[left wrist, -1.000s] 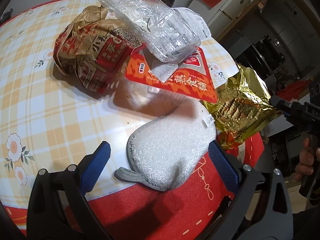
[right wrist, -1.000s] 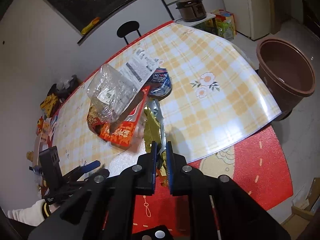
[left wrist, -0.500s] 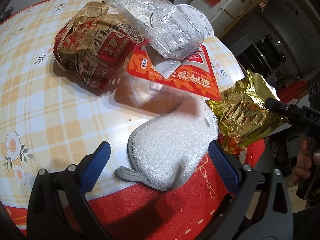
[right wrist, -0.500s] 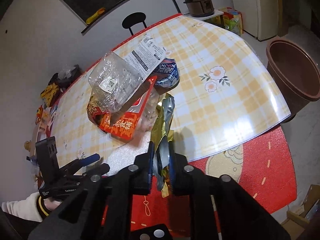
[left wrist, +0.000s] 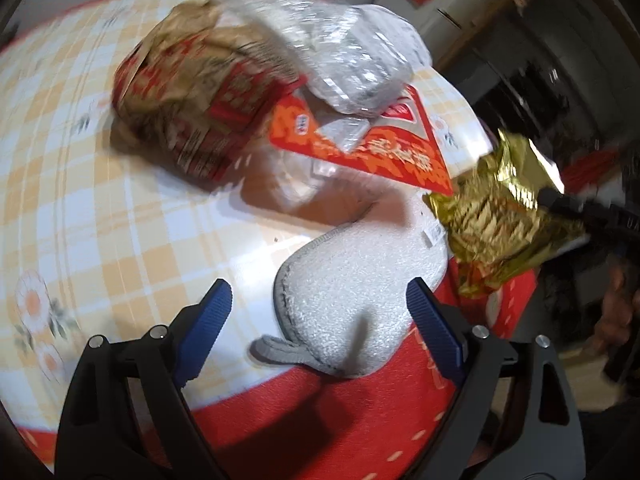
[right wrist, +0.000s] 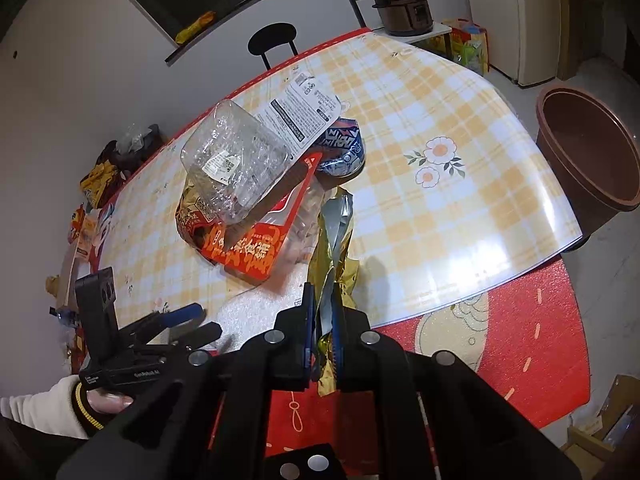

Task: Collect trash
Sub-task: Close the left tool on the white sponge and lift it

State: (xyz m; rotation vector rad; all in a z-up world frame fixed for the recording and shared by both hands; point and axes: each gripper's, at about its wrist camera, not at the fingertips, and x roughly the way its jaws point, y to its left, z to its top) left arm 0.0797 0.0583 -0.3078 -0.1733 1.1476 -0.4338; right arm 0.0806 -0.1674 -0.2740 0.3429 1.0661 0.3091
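A pile of trash lies on the checked table point(right wrist: 440, 208): a crumpled brown paper bag point(left wrist: 200, 92), a clear plastic tray point(left wrist: 320, 36) point(right wrist: 232, 160), a red-orange packet point(left wrist: 372, 148) point(right wrist: 248, 252), a white label sheet point(right wrist: 304, 112) and a blue wrapper point(right wrist: 344, 148). My right gripper point(right wrist: 322, 300) is shut on a gold foil wrapper point(right wrist: 334, 240) point(left wrist: 500, 212) and holds it lifted over the table's near edge. My left gripper point(left wrist: 320, 304) is open, its blue pads either side of a grey cloth point(left wrist: 360, 288), above it.
A brown bin point(right wrist: 592, 156) stands on the floor past the table's right edge. A black chair point(right wrist: 272, 42) is at the far side. A red mat point(right wrist: 500, 328) lies under the table's near edge. A rice cooker point(right wrist: 402, 8) sits on a shelf behind.
My right gripper has lifted the gold foil wrapper up off the table and away from the pile. My left gripper has stayed open over the grey cloth, shifting slightly.
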